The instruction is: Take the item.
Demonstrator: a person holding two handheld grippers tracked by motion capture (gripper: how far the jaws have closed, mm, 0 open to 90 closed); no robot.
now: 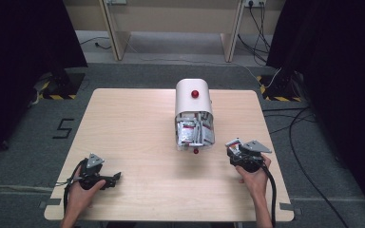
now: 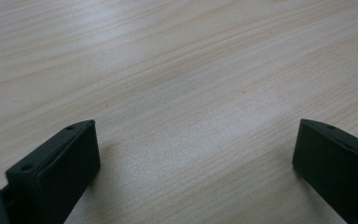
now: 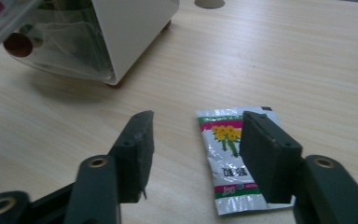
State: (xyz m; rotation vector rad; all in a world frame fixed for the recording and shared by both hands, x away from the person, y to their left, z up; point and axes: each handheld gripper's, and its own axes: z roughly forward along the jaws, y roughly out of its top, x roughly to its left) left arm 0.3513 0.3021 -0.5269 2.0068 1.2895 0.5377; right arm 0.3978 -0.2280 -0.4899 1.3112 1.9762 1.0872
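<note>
The sachet (image 3: 230,161), silver with a yellow flower print, lies flat on the wooden table (image 1: 133,133) in the lower right of the right gripper view, partly hidden behind one jaw of the right gripper (image 3: 196,156), whose jaws stand apart over it. In the upper left stands a white dispenser (image 3: 130,28) with a clear front, sachets inside it. Lower left in the high view, the left gripper (image 1: 116,176) rests with jaws wide apart over bare wood.

Even overhead light, soft shadows, slight blur
</note>
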